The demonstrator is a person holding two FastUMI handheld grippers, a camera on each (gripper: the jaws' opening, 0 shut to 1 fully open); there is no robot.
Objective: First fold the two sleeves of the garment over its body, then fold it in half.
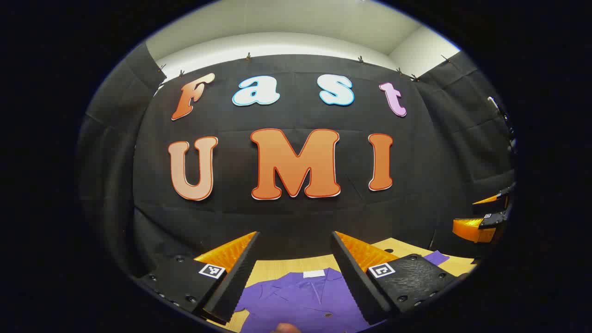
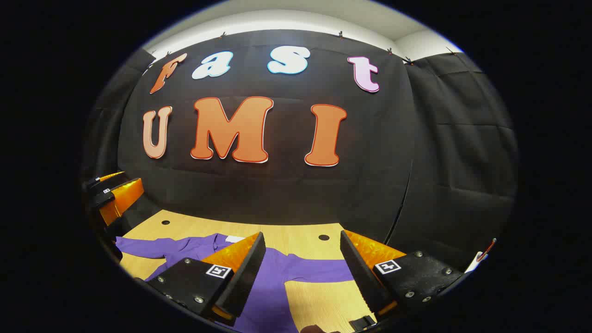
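Note:
A purple shirt [image 1: 300, 298] lies flat on the wooden table [image 1: 277, 267], collar and white neck label [image 1: 313, 274] toward the back wall. My left gripper [image 1: 294, 240] hangs open above the shirt's chest, holding nothing. In the right gripper view the shirt [image 2: 270, 286] spreads both sleeves outward: one sleeve [image 2: 143, 247] runs left, the other sleeve [image 2: 319, 274] runs right between my fingers. My right gripper [image 2: 302, 238] is open over that sleeve and grips nothing. Each gripper also appears in the other's view: the right gripper [image 1: 483, 215] and the left gripper [image 2: 113, 187].
The table [image 2: 305, 240] has two small round holes [image 2: 323, 237] near its far edge. Black cloth booth walls close in behind and on both sides. Bare wood shows below the right sleeve. A fingertip of the person [image 1: 284, 328] peeks in at the bottom edge.

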